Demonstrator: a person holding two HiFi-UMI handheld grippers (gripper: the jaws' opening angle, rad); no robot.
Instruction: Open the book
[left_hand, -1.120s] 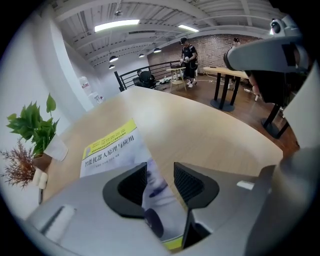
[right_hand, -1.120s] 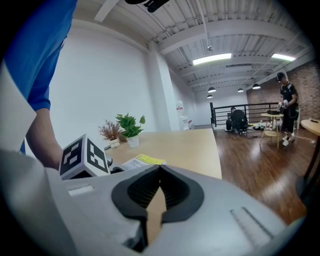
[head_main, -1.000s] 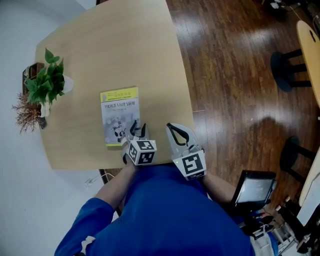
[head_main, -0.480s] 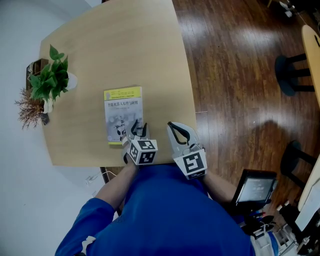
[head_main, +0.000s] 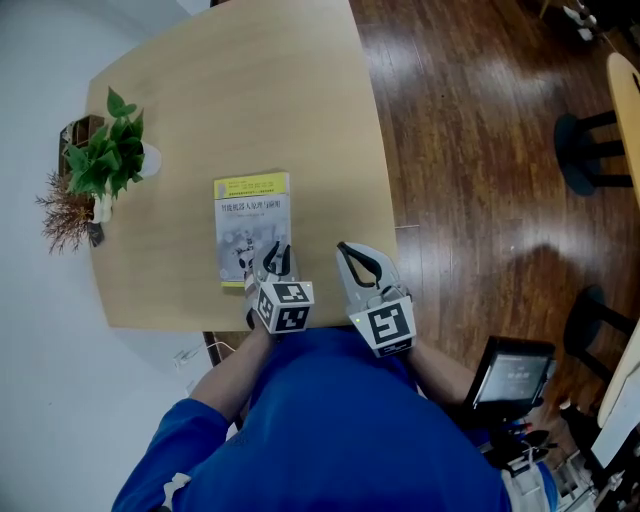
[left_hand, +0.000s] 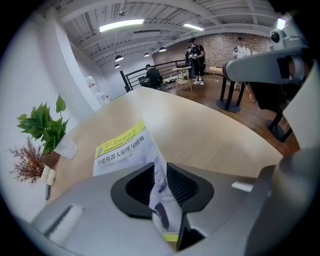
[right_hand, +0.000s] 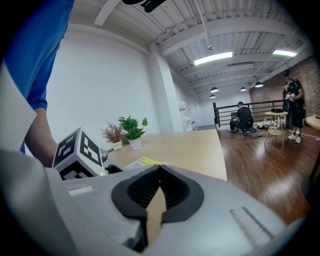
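Observation:
A book (head_main: 250, 215) with a yellow-banded cover lies shut on the wooden table (head_main: 250, 90), near its front edge. My left gripper (head_main: 272, 255) points down at the book's near right corner. In the left gripper view the cover's corner (left_hand: 162, 192) stands bent up between the closing jaws of that gripper (left_hand: 160, 167), and both pads touch it. My right gripper (head_main: 345, 250) hovers just right of the book, over the table's front edge. Its jaws (right_hand: 160, 169) meet at the tips with nothing between them.
A potted green plant (head_main: 105, 160) and a dried sprig (head_main: 65, 220) stand at the table's left edge. Dark wood floor lies to the right, with stool bases (head_main: 580, 140) and a small screen (head_main: 510, 380). People stand far off across the room (left_hand: 197, 52).
The left jaws have drawn together on the book's near right corner, and the cover now bends up between them. The right gripper has stayed where it was.

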